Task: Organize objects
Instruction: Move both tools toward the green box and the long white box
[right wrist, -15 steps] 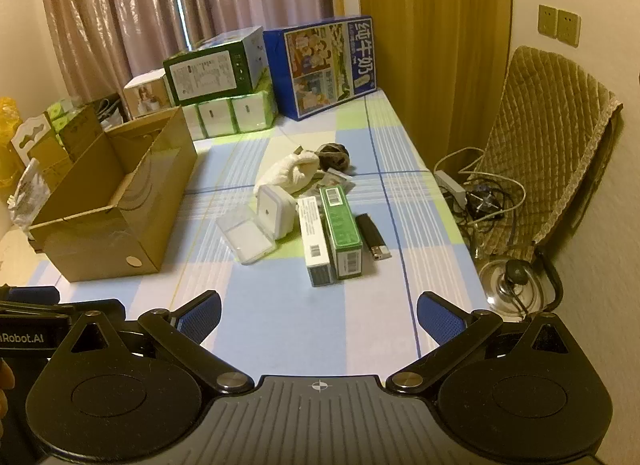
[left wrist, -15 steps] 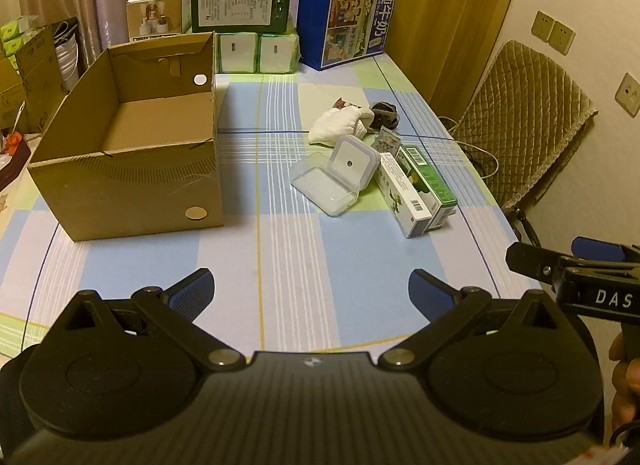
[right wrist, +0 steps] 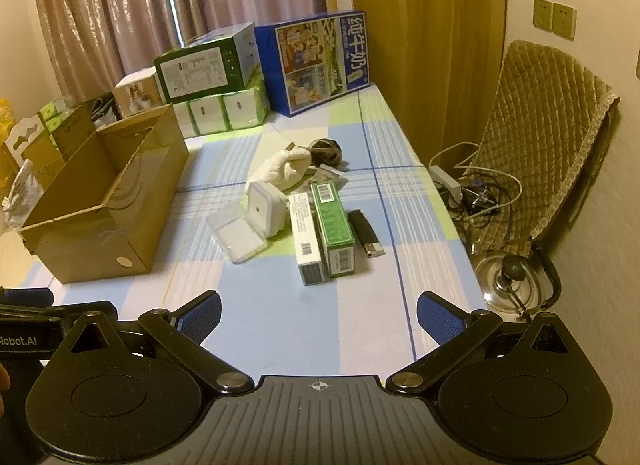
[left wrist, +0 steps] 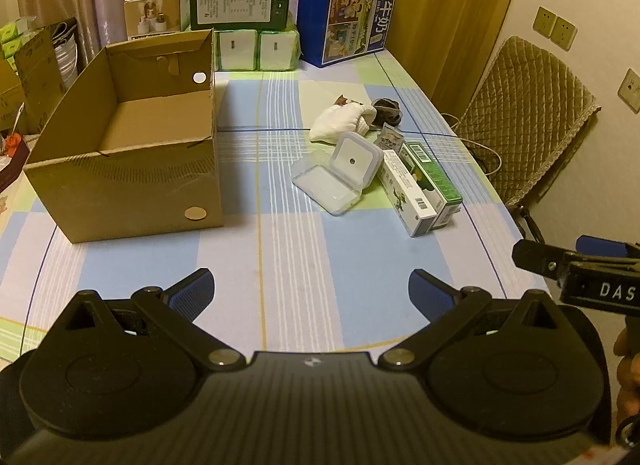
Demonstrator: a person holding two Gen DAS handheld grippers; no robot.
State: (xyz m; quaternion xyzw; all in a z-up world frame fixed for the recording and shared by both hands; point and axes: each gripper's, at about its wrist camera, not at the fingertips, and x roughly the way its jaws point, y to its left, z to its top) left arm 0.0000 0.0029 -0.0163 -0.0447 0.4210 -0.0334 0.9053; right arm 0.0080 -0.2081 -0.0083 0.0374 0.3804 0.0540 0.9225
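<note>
Nothing looks sorted yet: the cardboard box (left wrist: 120, 153) at left seems empty, though its near corner is hidden. Further right, the plastic case (left wrist: 336, 177), cartons (right wrist: 322, 237) and lighter (right wrist: 366, 235) lie loose. Left gripper (left wrist: 311, 293) and right gripper (right wrist: 318, 315) hang spread, holding nothing.

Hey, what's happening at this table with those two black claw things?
A person is holding a left gripper and a right gripper above the near edge of the table. Both are open and hold nothing. The cardboard box looks empty. The small items, a clear case, two cartons, a lighter and a white cloth, lie loose beside it. Tidying has not visibly begun.
</note>
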